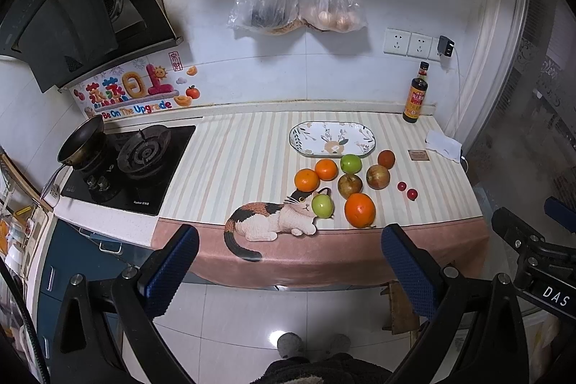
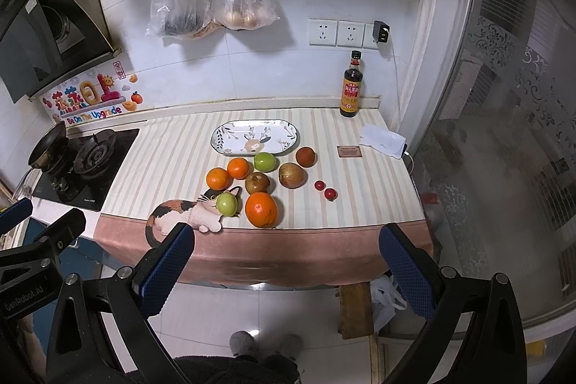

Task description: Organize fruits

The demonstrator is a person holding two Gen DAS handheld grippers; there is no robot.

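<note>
Here both tongs hang off the worktop's front edge, above the floor, with nothing between their blue pads. The left tongs point(image 1: 289, 270) stand spread wide, and the right tongs point(image 2: 286, 270) are spread just as wide.

Nearest that front edge lies the large orange point(image 2: 261, 209), with a green apple point(image 2: 226, 203) just beside it on the printed cat point(image 2: 183, 216) of the striped cloth point(image 2: 172, 161). Behind them sit two brownish apples point(image 2: 257, 183) point(image 2: 292, 175), two smaller oranges point(image 2: 217, 178) point(image 2: 238, 167), a second green apple point(image 2: 265, 161) and a dark red-orange fruit point(image 2: 305, 156). Two small red fruits point(image 2: 319, 184) point(image 2: 330, 193) lie apart toward the right edge.

An oval patterned plate point(image 2: 288, 132) rests behind the group, the far green apple at its rim. A dark sauce bottle point(image 2: 351, 85) stands upright at the back right corner.
</note>
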